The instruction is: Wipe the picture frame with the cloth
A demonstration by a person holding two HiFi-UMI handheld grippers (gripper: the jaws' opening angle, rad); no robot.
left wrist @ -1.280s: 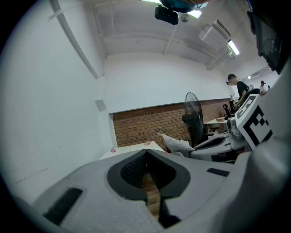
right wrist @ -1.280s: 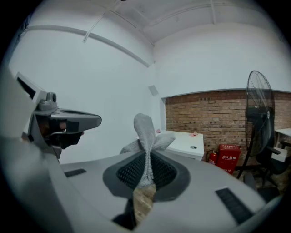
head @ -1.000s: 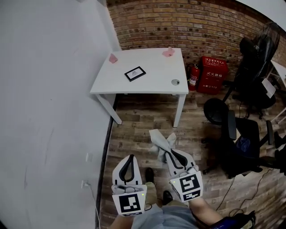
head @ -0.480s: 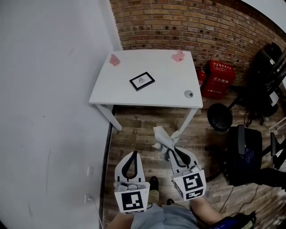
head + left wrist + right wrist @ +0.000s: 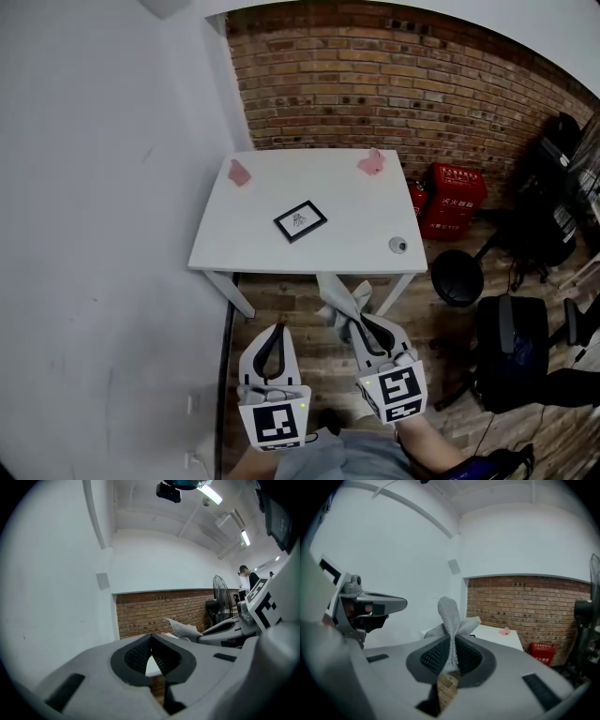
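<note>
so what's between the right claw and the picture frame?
Head view: beyond the right claw and its gripped cloth, only wooden floor and bare white tabletop before the picture frame.

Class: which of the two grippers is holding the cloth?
The right gripper; its jaws clamp the grey cloth, while the left gripper is shut, empty.

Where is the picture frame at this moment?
In the head view the picture frame lies flat near the middle of the white table, which stands against the brick wall.
</note>
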